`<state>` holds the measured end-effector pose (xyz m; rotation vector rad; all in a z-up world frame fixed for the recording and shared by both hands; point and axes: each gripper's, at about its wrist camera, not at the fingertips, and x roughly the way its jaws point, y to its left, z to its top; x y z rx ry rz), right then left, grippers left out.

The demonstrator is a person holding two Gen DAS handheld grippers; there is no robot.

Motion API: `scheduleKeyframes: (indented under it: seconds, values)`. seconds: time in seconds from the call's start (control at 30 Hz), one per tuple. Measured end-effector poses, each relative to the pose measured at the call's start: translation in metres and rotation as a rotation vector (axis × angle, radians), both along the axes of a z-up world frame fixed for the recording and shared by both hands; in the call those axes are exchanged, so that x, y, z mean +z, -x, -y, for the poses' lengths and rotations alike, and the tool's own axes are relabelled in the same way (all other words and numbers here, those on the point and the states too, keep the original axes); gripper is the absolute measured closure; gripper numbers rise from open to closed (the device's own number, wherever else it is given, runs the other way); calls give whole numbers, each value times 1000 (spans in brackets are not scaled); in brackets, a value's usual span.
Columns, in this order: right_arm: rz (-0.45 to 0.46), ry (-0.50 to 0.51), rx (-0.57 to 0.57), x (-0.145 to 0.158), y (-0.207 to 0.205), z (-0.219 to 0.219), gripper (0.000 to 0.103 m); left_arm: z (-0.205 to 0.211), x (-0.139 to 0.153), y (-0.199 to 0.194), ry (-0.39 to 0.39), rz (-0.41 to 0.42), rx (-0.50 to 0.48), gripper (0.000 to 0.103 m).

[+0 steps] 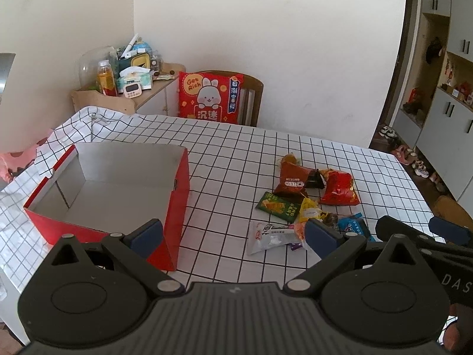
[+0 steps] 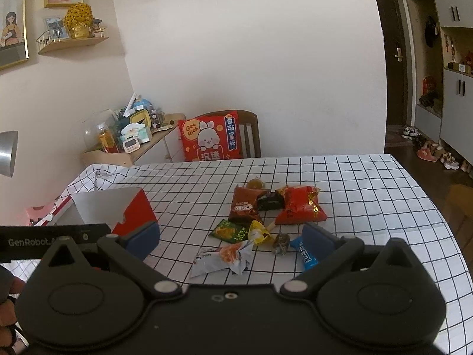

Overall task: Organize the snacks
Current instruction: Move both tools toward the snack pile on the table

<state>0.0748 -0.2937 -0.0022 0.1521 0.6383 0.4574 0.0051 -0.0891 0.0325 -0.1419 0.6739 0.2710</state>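
An empty red box (image 1: 118, 189) with a grey inside sits on the left of the checked tablecloth; its corner (image 2: 133, 210) shows in the right wrist view. A pile of snack packets lies to its right: a brown Oreo pack (image 1: 291, 180) (image 2: 246, 205), a red bag (image 1: 340, 189) (image 2: 301, 207), a green packet (image 1: 276, 207) (image 2: 229, 230), a white wrapper (image 1: 270, 235) (image 2: 221, 259) and a blue bar (image 2: 306, 254). My left gripper (image 1: 233, 235) is open above the near table edge, between box and pile. My right gripper (image 2: 232, 238) is open, hovering over the nearest packets.
A chair with a red rabbit cushion (image 1: 211, 97) stands at the table's far side. A cluttered wooden side shelf (image 1: 130, 85) sits at the back left. Cabinets and shoes (image 2: 431, 153) line the right. The right gripper's body (image 1: 425, 236) shows in the left wrist view.
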Motion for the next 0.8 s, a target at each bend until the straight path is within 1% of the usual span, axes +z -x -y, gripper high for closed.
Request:
scheduleKeyframes:
  seconds: [0.3, 0.53, 0.63, 0.8]
  values:
    - [5, 1, 10, 0, -2, 1, 0, 2, 0, -2, -8, 2, 17, 0]
    - [18, 8, 17, 0, -3, 0, 0, 1, -5, -7, -5, -19, 17, 0]
    - [17, 11, 14, -2, -7, 1, 1, 3, -8, -13, 5, -27, -6, 0]
    - [-14, 29, -1, -13, -18, 4, 1, 6, -18, -30, 8, -57, -58, 0]
